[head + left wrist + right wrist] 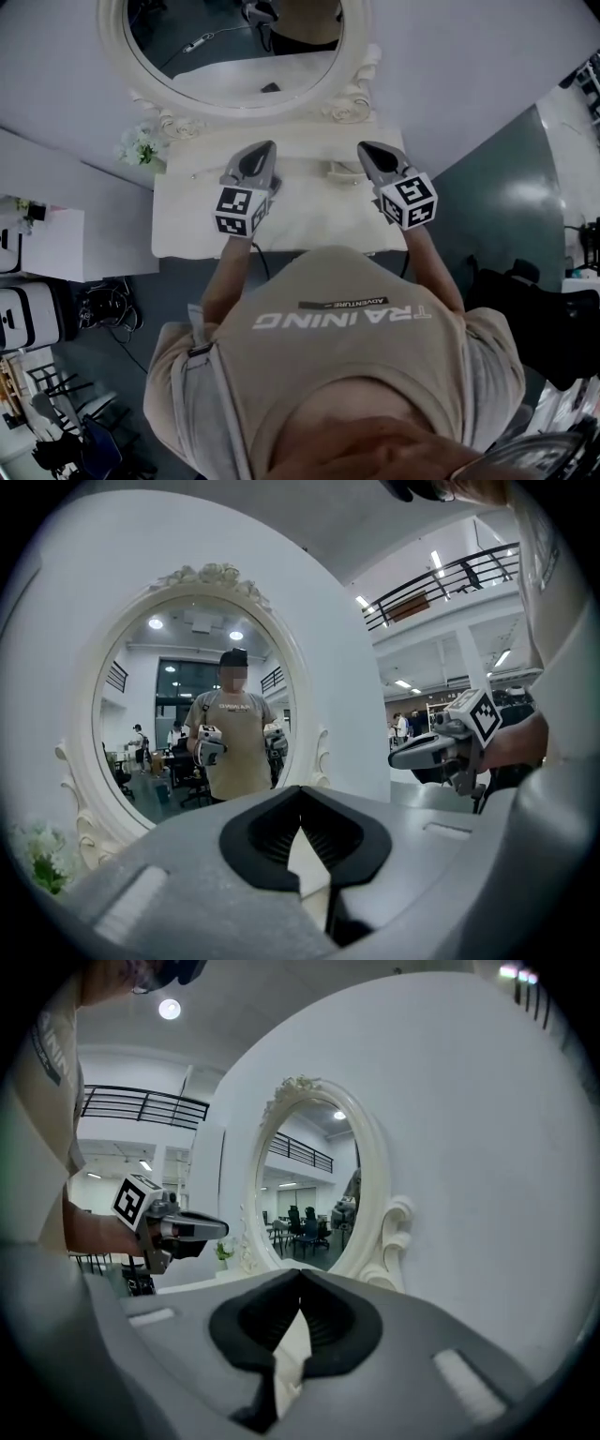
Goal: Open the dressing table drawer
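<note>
1. Cream-white painted dressing table [187, 230]. It stands against a pale wall, and the person is close at its near edge. The tabletop is mostly bare.

2. Oval mirror in an ornate white carved frame [217, 82]. It is upright at the back of the tabletop.

3. Drawer, the task's thing. It is not visible in any view. By judgement it sits in the front face below the tabletop's near edge, hidden beneath the person's arms and chest. It is likely a rigid painted-wood box, light, sliding on plain runners, and it may stick or rack if pulled off-centre. Take hold at its pull or knob, mid-front, and draw straight and level. The paint could be slippery, and the table itself may shift.

4. Left grey tongs with marker cube [266, 150]. They are held above the tabletop with the tips pressed together, and they are empty.

5. Right grey tongs with marker cube [367, 150]. Likewise pressed together and pinching nothing.

6. Small sprig of white flowers [141, 147], at the tabletop's left rear corner.
</note>
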Available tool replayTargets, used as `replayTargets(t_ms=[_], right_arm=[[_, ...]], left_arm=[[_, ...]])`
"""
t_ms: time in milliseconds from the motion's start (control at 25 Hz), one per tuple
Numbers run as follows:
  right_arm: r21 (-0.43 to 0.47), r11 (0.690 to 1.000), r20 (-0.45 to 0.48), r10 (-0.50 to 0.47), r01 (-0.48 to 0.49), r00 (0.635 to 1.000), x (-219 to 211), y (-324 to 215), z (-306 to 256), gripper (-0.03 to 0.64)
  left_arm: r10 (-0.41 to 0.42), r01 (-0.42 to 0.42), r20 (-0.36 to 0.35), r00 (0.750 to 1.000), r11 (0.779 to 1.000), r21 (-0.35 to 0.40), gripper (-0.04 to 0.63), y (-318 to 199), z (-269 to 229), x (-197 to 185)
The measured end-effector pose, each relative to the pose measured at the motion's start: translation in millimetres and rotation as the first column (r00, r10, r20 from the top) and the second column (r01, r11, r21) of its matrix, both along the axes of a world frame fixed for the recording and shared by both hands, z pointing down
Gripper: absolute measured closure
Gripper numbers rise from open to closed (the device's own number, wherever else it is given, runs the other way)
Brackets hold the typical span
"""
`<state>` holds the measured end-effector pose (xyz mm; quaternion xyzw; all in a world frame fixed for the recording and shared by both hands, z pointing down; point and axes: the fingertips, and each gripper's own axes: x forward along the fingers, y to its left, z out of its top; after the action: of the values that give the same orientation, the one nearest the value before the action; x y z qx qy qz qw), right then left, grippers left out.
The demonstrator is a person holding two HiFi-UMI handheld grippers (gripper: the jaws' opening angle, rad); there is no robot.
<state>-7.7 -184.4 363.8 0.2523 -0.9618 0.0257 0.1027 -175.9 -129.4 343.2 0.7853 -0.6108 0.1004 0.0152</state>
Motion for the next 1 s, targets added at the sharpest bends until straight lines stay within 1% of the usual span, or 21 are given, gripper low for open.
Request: replayTargets(t_ms=[80,160,240,280,360,560,680,840,1000], right_arm=[[0.038,0.999,0.003,0.003,-0.003,1.000,0.3,-1.9,-13.1,0.612],[0.107,0.994,-0.003,0.026,-0.025,1.000,1.6,-7.4,-24.5,0.613],[0.185,0.982,-0.011,0.050,-0.047,0.999,3.4,-10.3,-33.5,0.612],[0.201,0.978,-0.006,0.056,-0.054,0.998,4.1,-10.6,-35.7,0.614],[0.204,0.977,0.002,0.063,-0.062,0.998,4.5,-11.6,-34.4,0.614],[0.193,0.980,0.017,0.050,-0.052,0.999,-4.5,-11.3,-31.5,0.612],[0.173,0.984,0.011,0.047,-0.049,0.999,-5.5,-11.9,-27.8,0.614],[0.170,0.984,0.005,0.058,-0.058,0.998,1.4,-18.4,-24.1,0.614],[0.167,0.985,0.016,0.047,-0.049,0.999,-0.8,-20.9,-21.4,0.614]], left_arm=[[-0.009,0.009,0.008,1.000,1.000,0.030,0.588,-2.1,-12.2,-2.6],[-0.037,0.036,0.016,0.999,0.997,0.074,0.588,-4.3,-23.1,-6.5],[-0.071,0.069,0.010,0.997,0.991,0.118,0.588,-4.4,-29.2,-8.3],[-0.081,0.080,0.000,0.997,0.989,0.127,0.588,-4.2,-28.8,-7.7],[-0.090,0.092,-0.018,0.996,0.987,0.132,0.588,-4.7,-25.7,-5.1],[-0.106,0.107,-0.014,0.994,0.984,0.143,0.588,-7.3,-21.8,-2.5],[-0.102,0.105,-0.025,0.994,0.986,0.127,0.588,-9.9,-15.5,-1.8],[-0.093,0.095,-0.026,0.995,0.988,0.118,0.588,-13.2,-9.5,2.1],[-0.122,0.125,-0.036,0.992,0.988,0.090,0.588,-13.6,4.1,-5.8]])
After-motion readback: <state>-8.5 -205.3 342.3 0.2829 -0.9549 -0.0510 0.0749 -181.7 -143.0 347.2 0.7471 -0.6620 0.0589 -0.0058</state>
